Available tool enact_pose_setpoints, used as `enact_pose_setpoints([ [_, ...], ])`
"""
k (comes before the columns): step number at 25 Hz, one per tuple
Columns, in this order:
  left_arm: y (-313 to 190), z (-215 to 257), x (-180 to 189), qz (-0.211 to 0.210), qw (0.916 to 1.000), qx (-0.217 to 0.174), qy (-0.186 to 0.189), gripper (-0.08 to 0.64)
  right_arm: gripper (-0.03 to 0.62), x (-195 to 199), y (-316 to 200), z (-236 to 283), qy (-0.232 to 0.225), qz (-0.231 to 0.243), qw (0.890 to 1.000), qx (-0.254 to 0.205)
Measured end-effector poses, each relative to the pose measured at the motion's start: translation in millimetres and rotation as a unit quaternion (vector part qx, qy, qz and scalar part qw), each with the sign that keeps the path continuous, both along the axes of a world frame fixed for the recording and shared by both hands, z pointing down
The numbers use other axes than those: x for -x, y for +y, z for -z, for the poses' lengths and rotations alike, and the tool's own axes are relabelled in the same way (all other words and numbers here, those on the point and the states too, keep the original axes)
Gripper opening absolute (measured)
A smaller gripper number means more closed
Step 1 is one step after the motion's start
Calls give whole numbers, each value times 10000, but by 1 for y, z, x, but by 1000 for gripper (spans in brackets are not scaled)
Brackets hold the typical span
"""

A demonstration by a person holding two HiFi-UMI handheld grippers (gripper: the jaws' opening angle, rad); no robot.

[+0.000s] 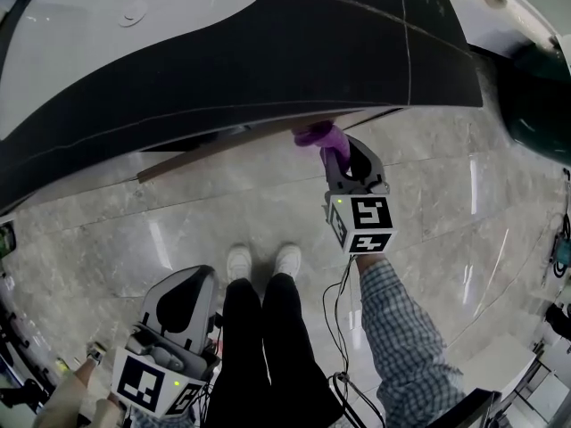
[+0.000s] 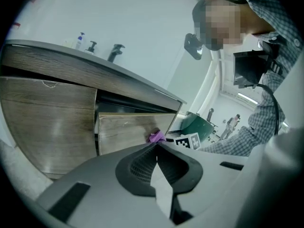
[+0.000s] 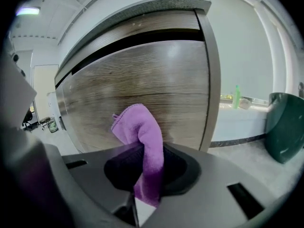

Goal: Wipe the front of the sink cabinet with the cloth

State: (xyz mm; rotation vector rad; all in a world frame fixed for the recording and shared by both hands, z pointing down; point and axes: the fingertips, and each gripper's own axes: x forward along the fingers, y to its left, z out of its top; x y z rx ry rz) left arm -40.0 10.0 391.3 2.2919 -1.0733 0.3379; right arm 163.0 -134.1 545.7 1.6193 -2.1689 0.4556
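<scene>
A purple cloth (image 3: 142, 144) is pinched in my right gripper (image 3: 145, 167), its free end standing up against the wood-grain front of the sink cabinet (image 3: 142, 84). From the head view the cloth (image 1: 318, 135) sits just under the dark countertop edge (image 1: 268, 69), at the tip of the right gripper (image 1: 343, 163). The left gripper view shows the cloth (image 2: 156, 137) small against the cabinet door (image 2: 128, 129). My left gripper (image 1: 183, 306) hangs low by the person's left leg, away from the cabinet, its jaws shut with nothing between them (image 2: 156, 158).
A dark green bin (image 3: 285, 125) stands on the floor right of the cabinet. A faucet (image 2: 115, 52) and soap bottles (image 2: 80, 40) sit on the counter. The person's white shoes (image 1: 263, 261) stand on glossy marble floor close to the cabinet. A cable (image 1: 337, 328) hangs from the right gripper.
</scene>
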Motion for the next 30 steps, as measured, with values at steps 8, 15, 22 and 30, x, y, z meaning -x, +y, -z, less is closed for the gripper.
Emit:
enact_pose_setpoints([
  [8, -3, -1, -17, -84, 10000, 14, -2, 11, 77, -55, -9, -3, 149, -433, 9989, 87],
  [15, -7, -7, -25, -147, 9999, 38, -42, 11, 77, -101, -14, -7, 261, -833, 9961, 136],
  [22, -19, -15, -12, 108, 9997, 27, -212, 11, 77, -134, -9, -17, 205, -1304, 9911, 192],
  [30, -17, -20, -8, 131, 9996, 107, -206, 11, 77, -158, 7, -43, 19, -1887, 9809, 464],
])
